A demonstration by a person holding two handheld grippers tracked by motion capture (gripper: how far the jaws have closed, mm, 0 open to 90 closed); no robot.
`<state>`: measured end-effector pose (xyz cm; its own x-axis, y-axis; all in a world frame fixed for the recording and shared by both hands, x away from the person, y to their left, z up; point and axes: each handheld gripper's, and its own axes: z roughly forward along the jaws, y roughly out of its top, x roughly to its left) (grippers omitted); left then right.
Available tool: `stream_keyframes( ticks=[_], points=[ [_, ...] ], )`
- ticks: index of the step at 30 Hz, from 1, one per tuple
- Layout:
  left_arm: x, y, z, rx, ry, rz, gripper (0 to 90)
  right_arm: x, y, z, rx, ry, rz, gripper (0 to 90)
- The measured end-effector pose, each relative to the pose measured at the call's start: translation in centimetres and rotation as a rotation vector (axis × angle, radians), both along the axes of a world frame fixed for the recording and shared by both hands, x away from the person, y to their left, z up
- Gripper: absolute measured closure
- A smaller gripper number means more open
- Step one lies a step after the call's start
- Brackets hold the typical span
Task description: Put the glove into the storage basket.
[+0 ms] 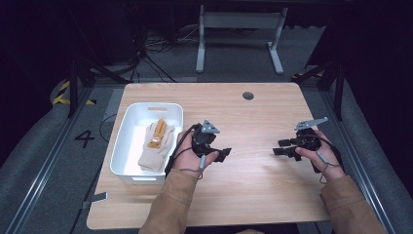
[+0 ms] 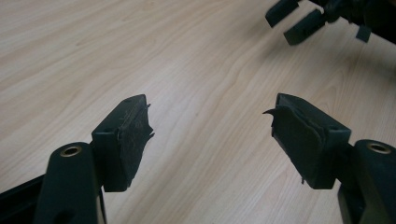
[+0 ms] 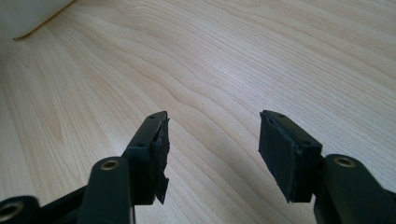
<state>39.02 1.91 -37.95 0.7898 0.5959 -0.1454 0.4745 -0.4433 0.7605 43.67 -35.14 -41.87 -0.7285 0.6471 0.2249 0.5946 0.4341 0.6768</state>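
A beige and orange glove (image 1: pixel 156 140) lies in a white bin (image 1: pixel 127 135) at the table's left. My left gripper (image 1: pixel 223 154) (image 2: pixel 210 133) rests just right of the bin, pointing right, jaws open with only bare wood between them. My right gripper (image 1: pixel 281 147) (image 3: pixel 212 144) sits at the table's right side, pointing left toward the other, jaws open and holding nothing. In the left gripper view the right gripper's black jaws (image 2: pixel 299 21) appear farther off at the top right. A pale corner of the bin (image 3: pixel 28 16) appears at the top left of the right gripper view.
The wooden table (image 1: pixel 243 122) has a round cable hole (image 1: pixel 248 95) near its far edge. Bare wood lies between the two grippers. Beyond the table stand a white desk frame (image 1: pixel 238 34), cables and dark floor.
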Motion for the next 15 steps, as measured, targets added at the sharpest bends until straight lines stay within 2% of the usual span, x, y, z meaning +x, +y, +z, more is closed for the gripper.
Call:
stream_keyframes(
  ticks=[1, 2, 6, 9, 10, 11, 14, 15],
  points=[
    [0.0, 0.0, 0.0, 0.000, 0.000, 0.000, 28.4, 0.0, 0.0, 0.0, 0.000, 0.000, 0.000, 43.6],
    [-0.4, -0.1, -0.8, -0.003, 0.005, -0.017, 28.1, 0.0, -0.1, 0.0, 0.005, -0.007, 0.003, 43.4],
    [-1.2, -0.2, -2.4, -0.005, 0.007, -0.048, 27.9, -0.1, -0.1, 0.1, 0.008, -0.012, -0.001, 43.4],
    [-1.8, -0.1, -3.6, -0.002, 0.007, -0.058, 27.9, -0.1, -0.1, 0.0, 0.005, -0.011, 0.008, 43.5],
    [-1.8, -0.1, -3.6, -0.002, 0.007, -0.058, 28.1, -0.1, -0.1, 0.1, 0.005, -0.013, 0.009, 43.5],
    [-2.0, -0.1, -4.3, 0.002, 0.022, -0.058, 29.0, -0.1, -0.1, 0.1, 0.006, -0.013, 0.010, 43.6],
    [-1.9, -0.4, -4.9, 0.010, 0.023, -0.050, 28.5, -0.1, -0.1, 0.2, 0.011, -0.019, 0.011, 43.6],
    [-2.0, -0.8, -5.2, 0.028, 0.023, -0.061, 28.5, -0.2, -0.1, 0.2, 0.012, -0.019, 0.015, 43.6]
  ],
)
